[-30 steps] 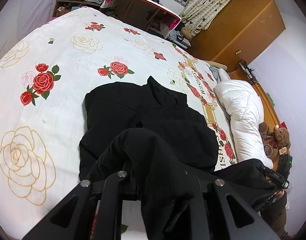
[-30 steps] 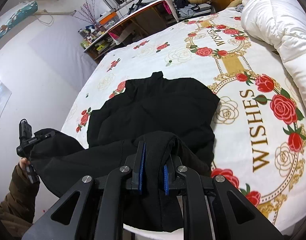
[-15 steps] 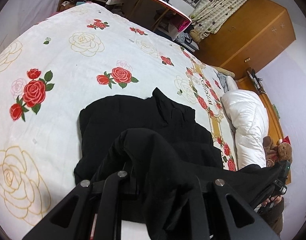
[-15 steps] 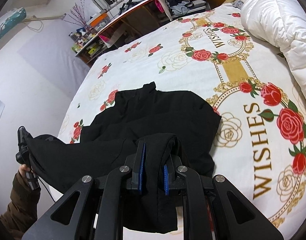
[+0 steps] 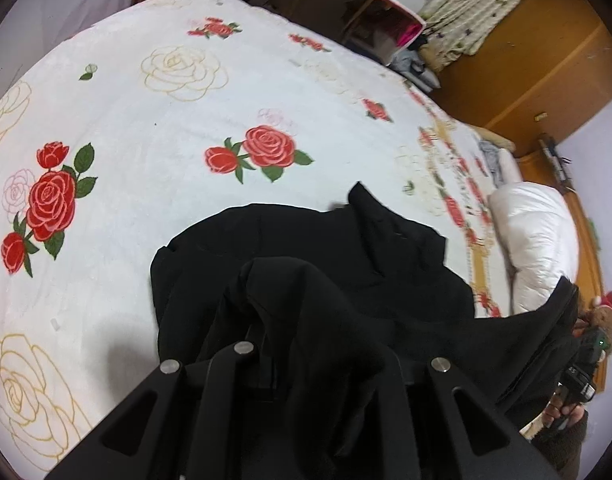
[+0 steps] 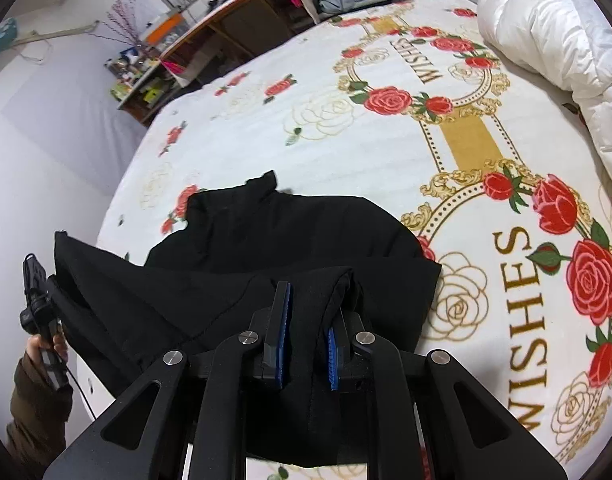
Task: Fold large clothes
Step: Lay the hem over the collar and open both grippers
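A large black garment (image 5: pixel 306 236) lies partly folded on the rose-printed bed sheet (image 5: pixel 146 140), collar end pointing away from me. My left gripper (image 5: pixel 302 316) is shut on the garment's near edge, and the draped cloth hides its fingers. In the right wrist view my right gripper (image 6: pixel 311 294) is shut on the same edge of the garment (image 6: pixel 286 224), with black cloth pinched between its blue pads (image 6: pixel 284 320). The edge hangs stretched between the two grippers, lifted above the flat part. Each view shows the other gripper in a hand at its side: right gripper (image 5: pixel 577 364), left gripper (image 6: pixel 38 296).
A rolled white duvet (image 6: pixel 545 40) lies along the right side of the bed. A teddy bear (image 5: pixel 603 316) sits near it. Beyond the bed's far end stand a cluttered desk with shelves (image 6: pixel 226 24) and a wooden wardrobe (image 5: pixel 525 60). A wall borders the left side.
Both grippers have carried the held edge forward over the bed and somewhat lower. The cloth between them is pulled tauter, and both grips are unchanged.
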A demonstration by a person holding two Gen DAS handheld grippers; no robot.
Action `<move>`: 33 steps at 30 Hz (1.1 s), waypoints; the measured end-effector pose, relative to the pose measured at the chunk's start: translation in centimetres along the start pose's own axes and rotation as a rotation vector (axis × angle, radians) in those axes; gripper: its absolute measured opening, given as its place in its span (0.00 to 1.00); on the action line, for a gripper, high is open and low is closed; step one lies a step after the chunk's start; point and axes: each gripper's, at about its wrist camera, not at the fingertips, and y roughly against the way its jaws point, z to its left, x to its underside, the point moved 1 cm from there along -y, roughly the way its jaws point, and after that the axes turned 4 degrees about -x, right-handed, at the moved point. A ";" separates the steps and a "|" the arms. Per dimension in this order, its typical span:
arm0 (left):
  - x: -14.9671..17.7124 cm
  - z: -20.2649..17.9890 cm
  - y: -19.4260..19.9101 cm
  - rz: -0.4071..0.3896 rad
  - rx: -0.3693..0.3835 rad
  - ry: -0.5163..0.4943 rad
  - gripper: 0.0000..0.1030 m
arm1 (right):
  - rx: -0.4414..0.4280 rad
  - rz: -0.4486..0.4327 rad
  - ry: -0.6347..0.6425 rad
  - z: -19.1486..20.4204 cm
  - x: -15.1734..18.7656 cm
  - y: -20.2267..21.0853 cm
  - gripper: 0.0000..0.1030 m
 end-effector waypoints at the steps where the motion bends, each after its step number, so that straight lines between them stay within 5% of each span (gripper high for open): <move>1: -0.2 0.1 -0.6 0.006 -0.006 0.008 0.18 | 0.008 0.005 -0.006 -0.2 -0.3 -0.6 0.15; 16: -2.0 0.8 -5.7 0.075 -0.075 0.043 0.24 | 0.107 0.085 -0.042 -1.5 -2.7 -6.1 0.16; 19: -2.2 0.6 -5.6 0.075 -0.075 0.048 0.32 | 0.105 0.095 -0.069 -1.7 -2.9 -6.4 0.18; 23: -2.6 0.3 -5.0 0.053 -0.032 0.055 0.57 | 0.101 0.098 -0.111 -2.1 -3.1 -6.5 0.20; 25: -2.8 0.1 -4.7 0.043 -0.024 0.058 0.59 | 0.097 0.101 -0.135 -2.3 -3.3 -6.5 0.22; 27: -3.0 -0.1 -4.6 0.047 -0.034 0.044 0.60 | 0.092 0.098 -0.138 -2.1 -3.5 -6.3 0.27; 32: -3.4 -0.5 -3.8 0.037 -0.040 0.047 0.63 | 0.101 0.005 -0.117 -1.0 -4.8 -4.5 0.73; 33: -3.4 -0.6 -3.6 0.039 -0.037 0.046 0.65 | 0.125 -0.032 -0.096 -0.6 -5.2 -3.7 0.73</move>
